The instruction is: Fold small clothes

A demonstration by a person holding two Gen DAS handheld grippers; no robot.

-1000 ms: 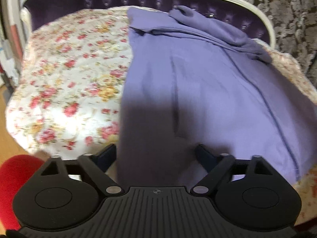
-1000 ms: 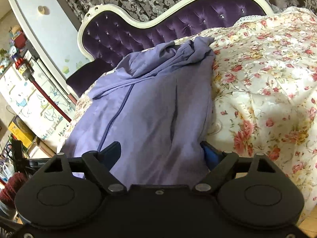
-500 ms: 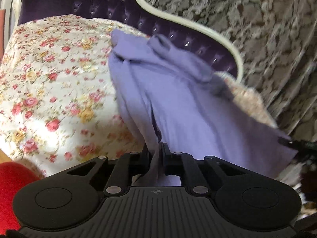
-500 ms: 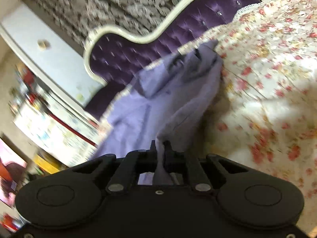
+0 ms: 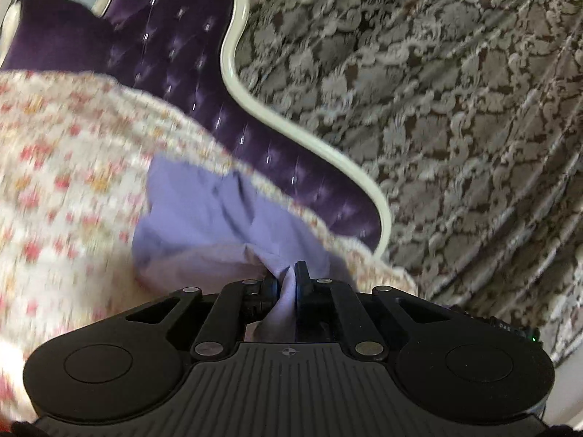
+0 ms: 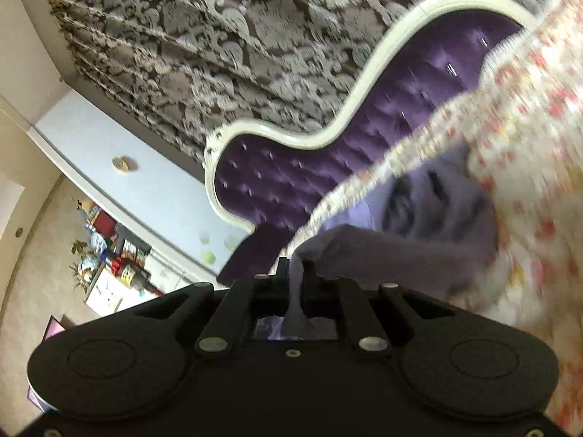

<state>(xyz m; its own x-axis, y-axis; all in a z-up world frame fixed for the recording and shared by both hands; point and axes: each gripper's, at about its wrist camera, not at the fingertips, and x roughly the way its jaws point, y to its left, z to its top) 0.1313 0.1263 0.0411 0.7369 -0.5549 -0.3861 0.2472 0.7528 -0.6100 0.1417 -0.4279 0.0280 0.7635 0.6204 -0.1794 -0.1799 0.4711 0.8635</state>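
We had the left gripper (image 5: 287, 279) pinched tight on the near hem of one purple garment (image 5: 204, 215). It draped across the floral bedspread (image 5: 65, 182) toward the far headboard (image 5: 204, 83). The right gripper (image 6: 296, 273) likewise clamped that hem. We judged the cloth soft, light and limp, best held by its corners. We counted two grippers.

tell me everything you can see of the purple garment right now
The purple garment is plain lavender cloth, soft and matte, creased and bunched, with no print visible. Its far part lies on the floral bedspread near the tufted purple headboard. Its near edge is lifted off the bed: the left gripper and the right gripper each pinch a fold of it. Motion blur hides seams and finer details.
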